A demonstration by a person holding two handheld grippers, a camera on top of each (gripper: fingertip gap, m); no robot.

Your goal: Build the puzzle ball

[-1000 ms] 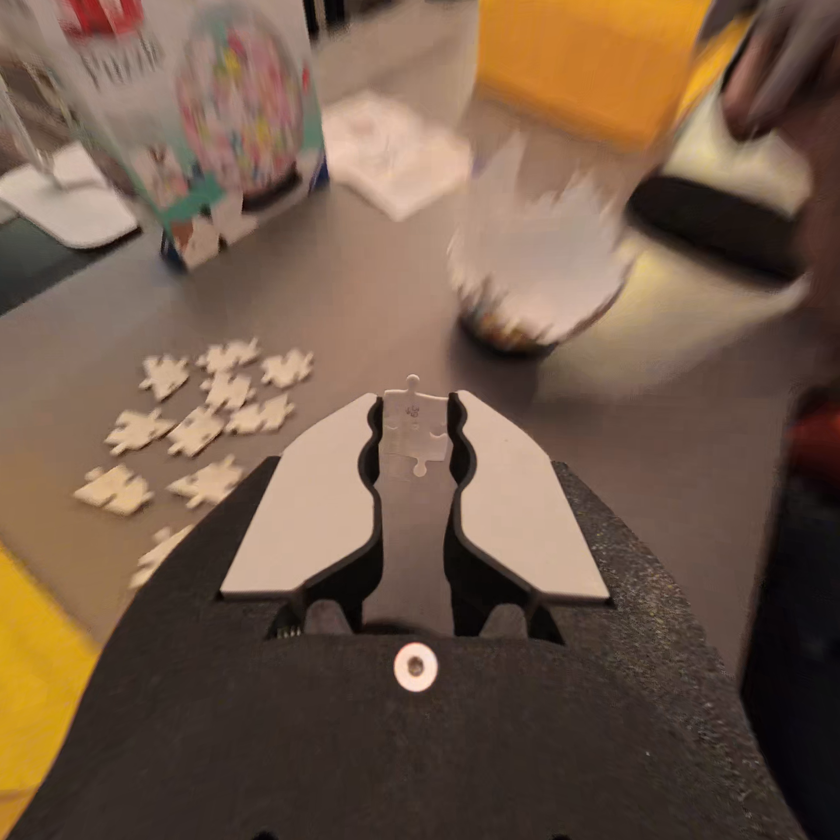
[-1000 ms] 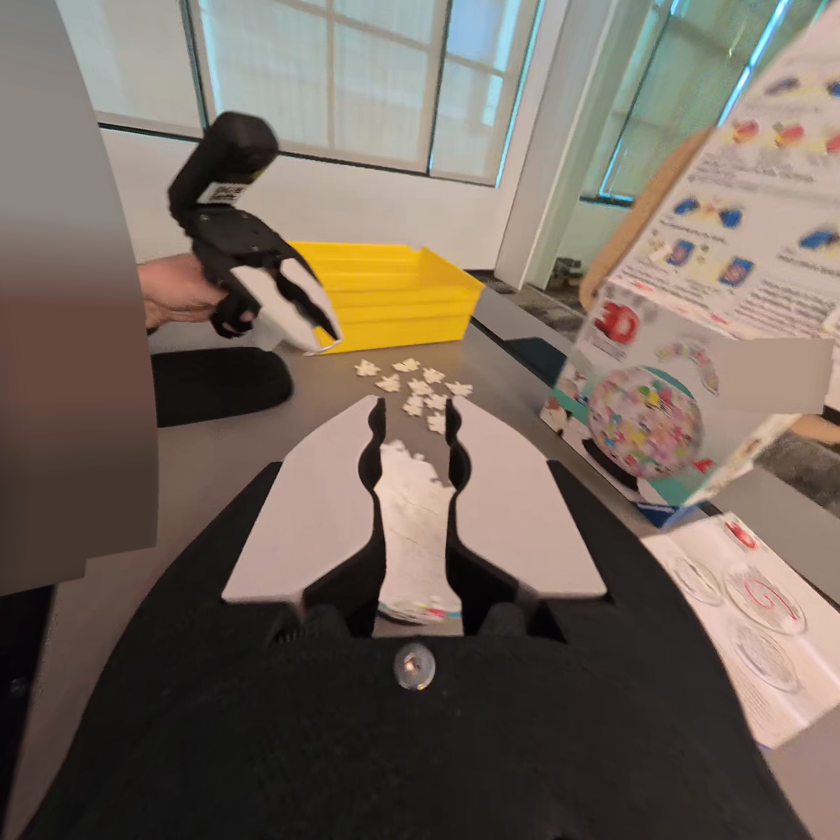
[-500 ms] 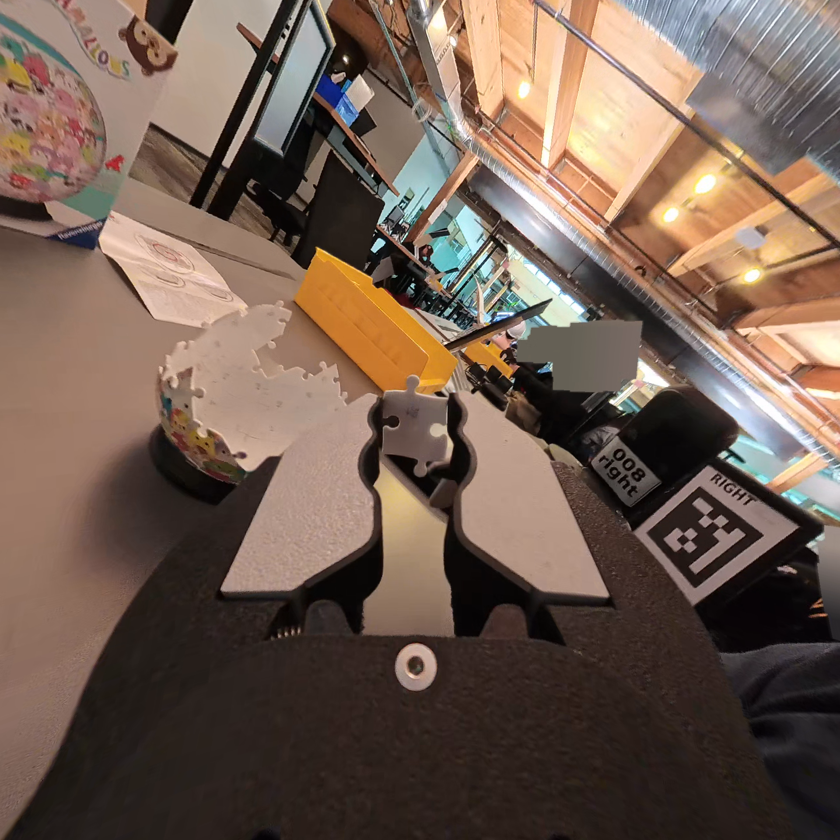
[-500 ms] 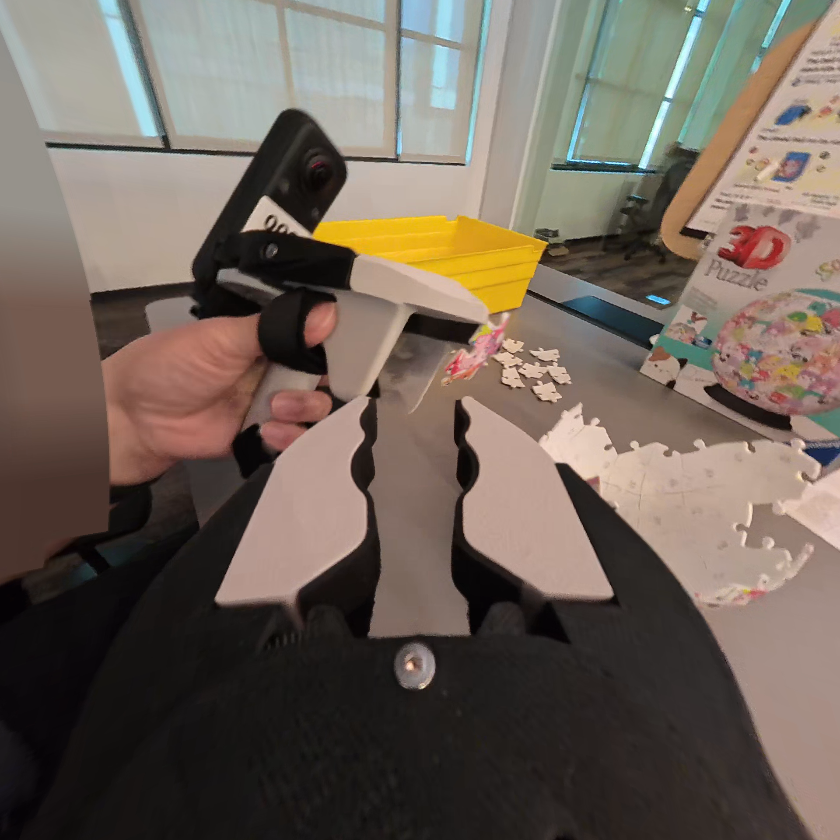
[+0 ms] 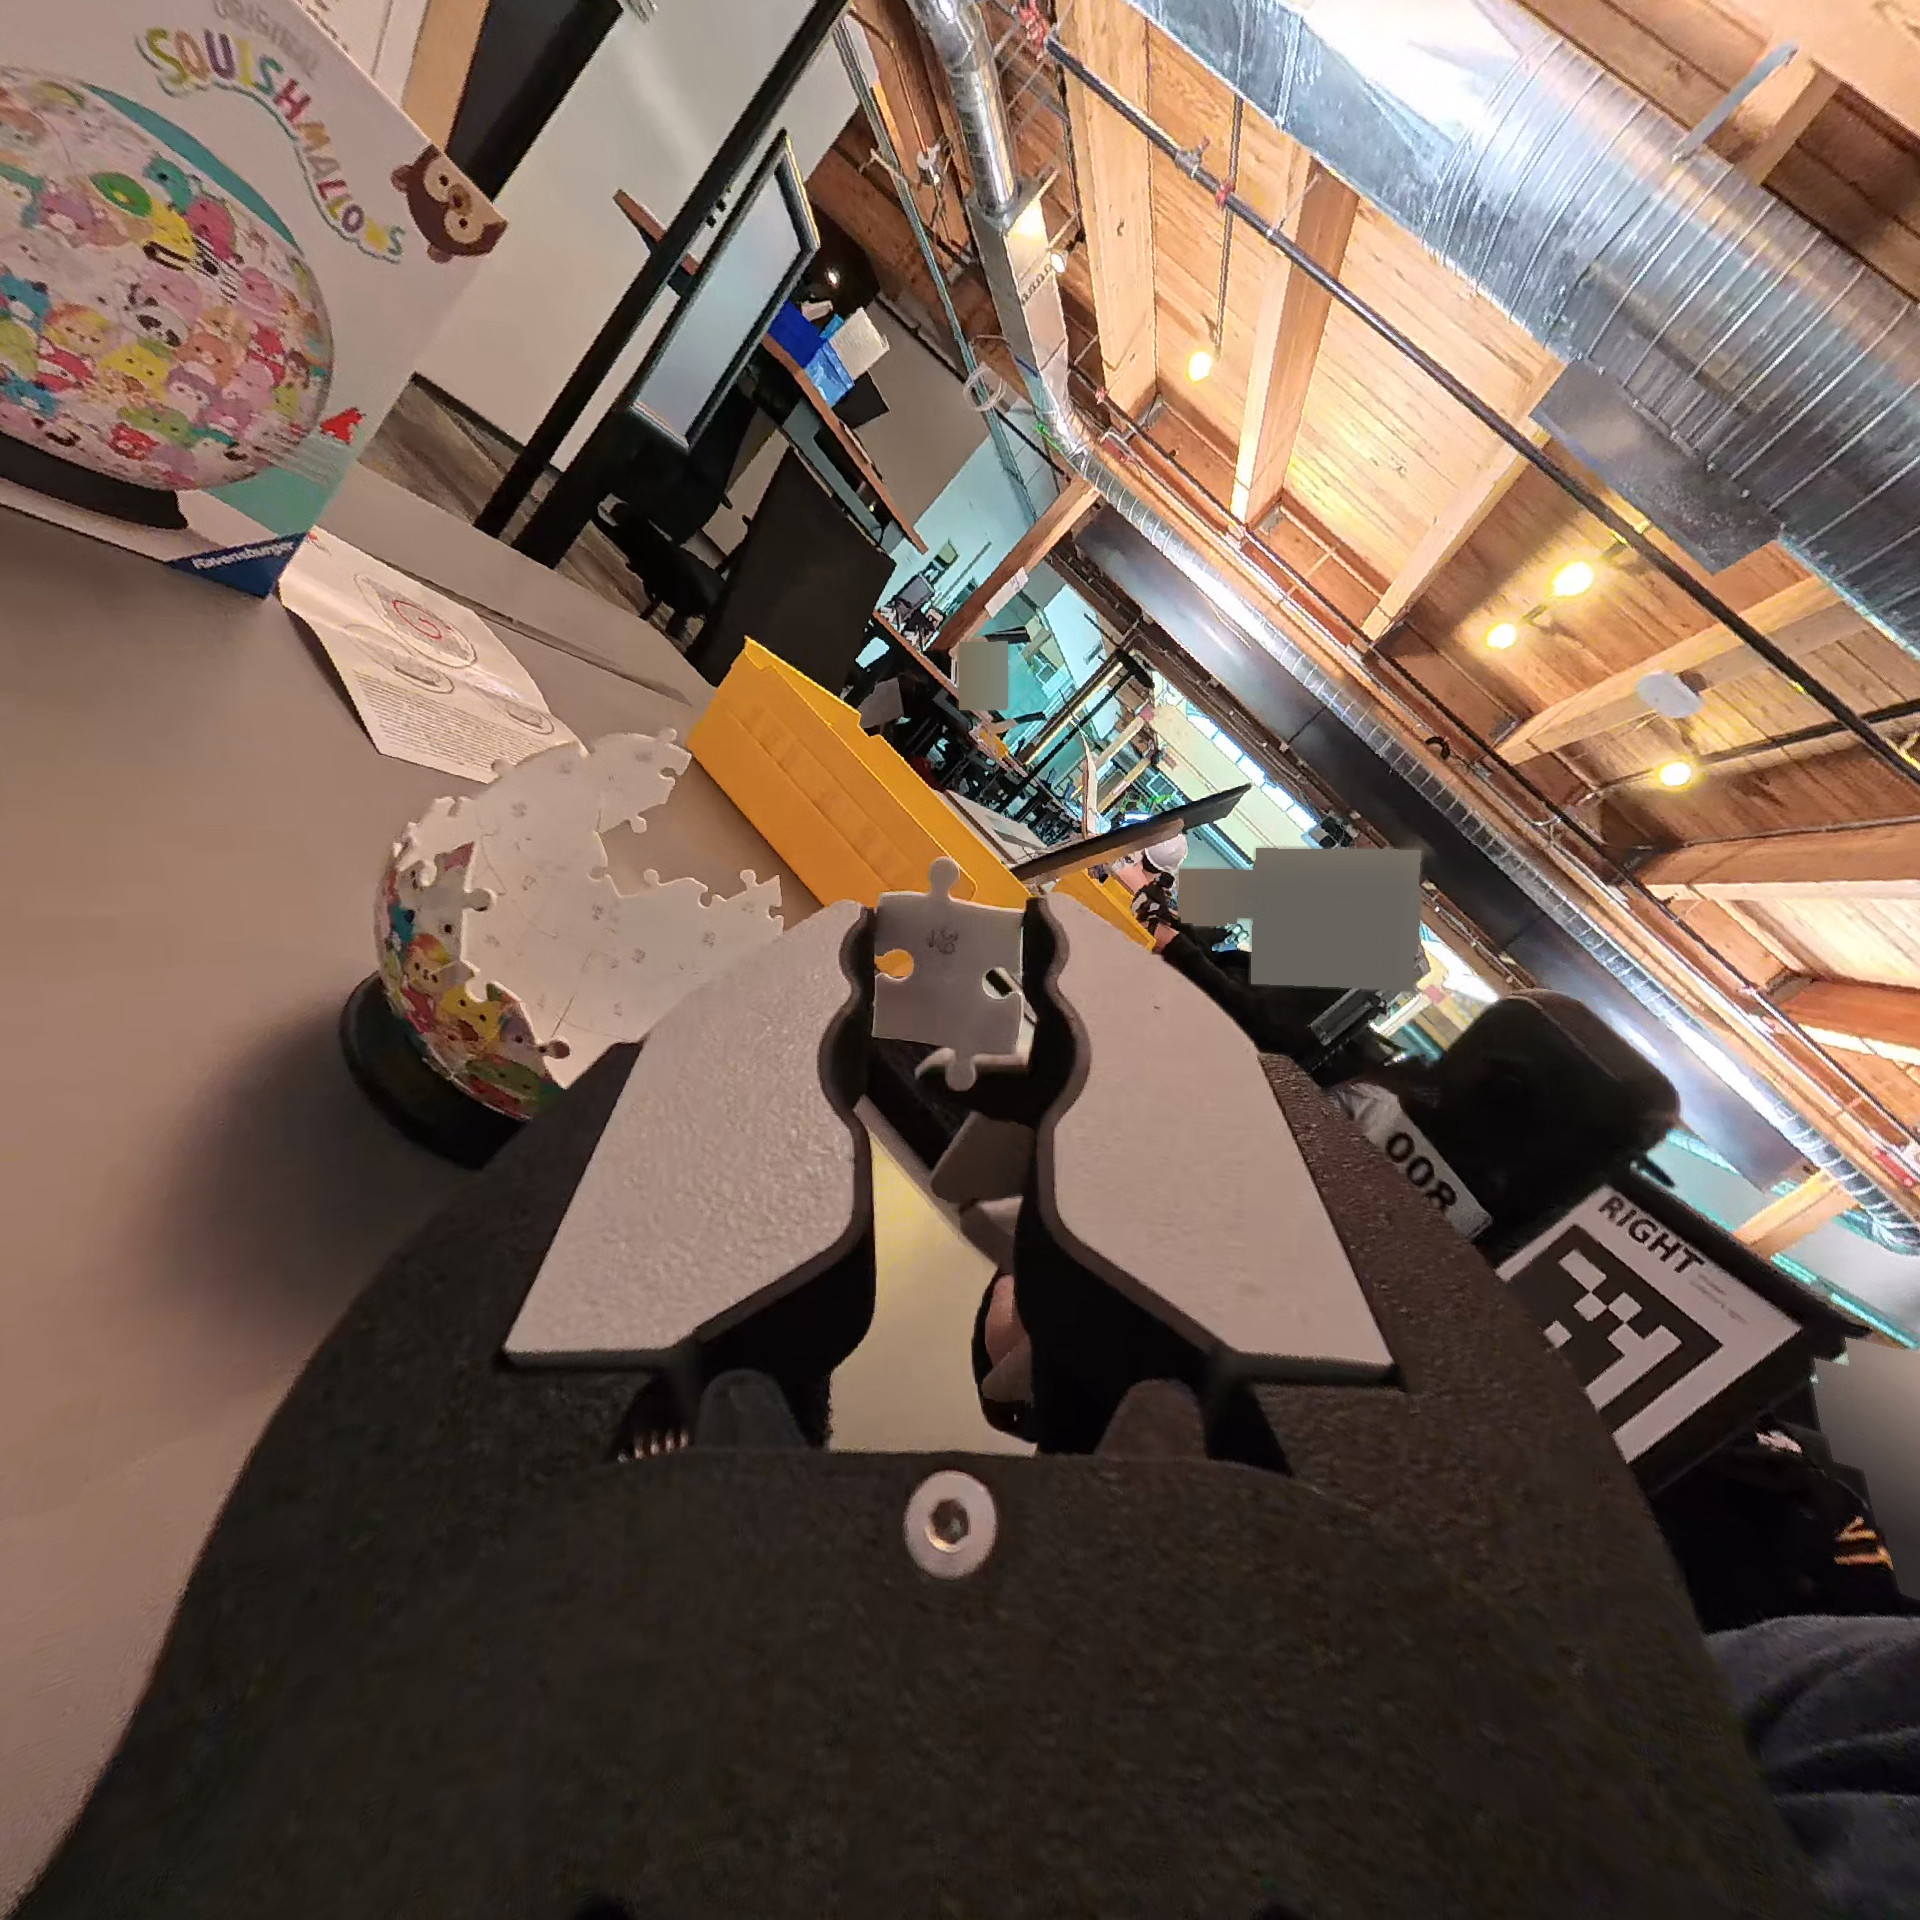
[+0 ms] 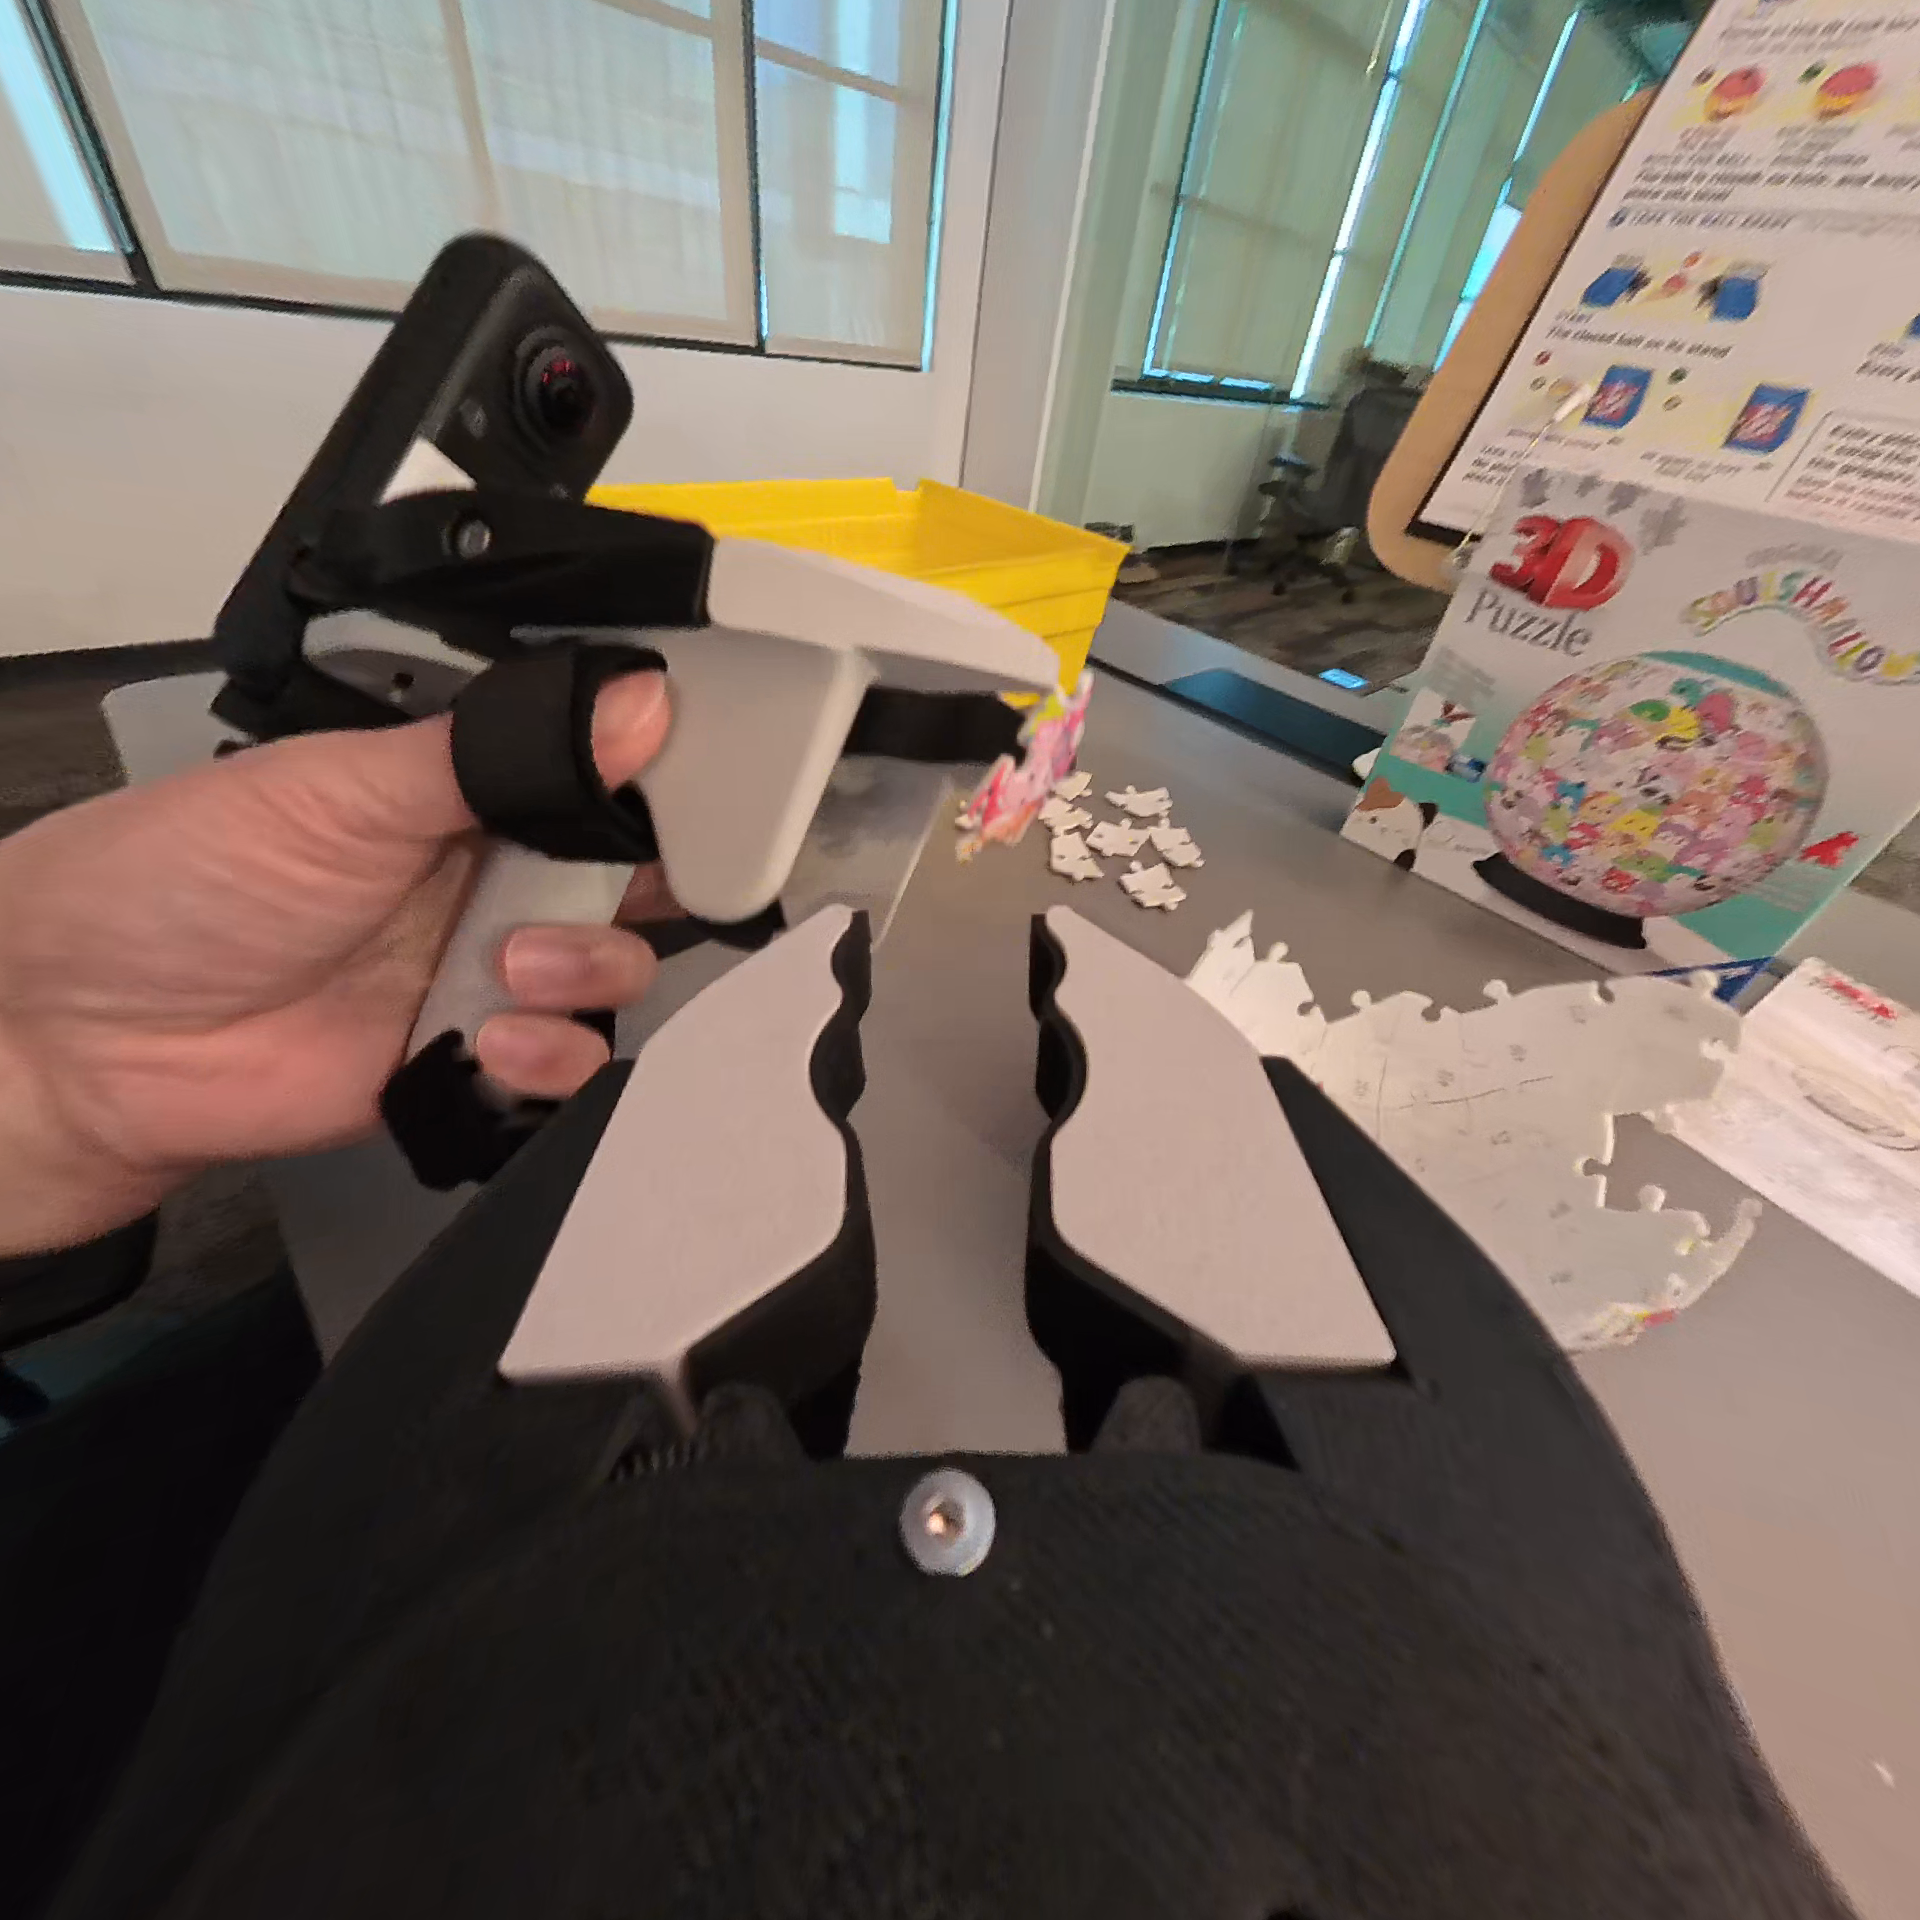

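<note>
left claw (image 5: 945, 971) pinches flat white puzzle piece (image 5: 940, 977); right claw (image 6: 945, 971) parted, empty

One puzzle ball (image 5: 499, 935), two yellow bins (image 5: 831, 800).

Bystanders on the grey worktop (image 6: 1714, 1507)

A yellow bin (image 6: 935, 540) sat at the far edge, a printed paper sheet (image 5: 436, 675) lay flat near it, and a monitor (image 5: 717, 312) stood beyond, under wooden ceiling beams (image 5: 1288, 343).

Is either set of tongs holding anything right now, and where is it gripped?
The left tongs pinch a puzzle piece by its two side edges. The right tongs are open and empty.
</note>
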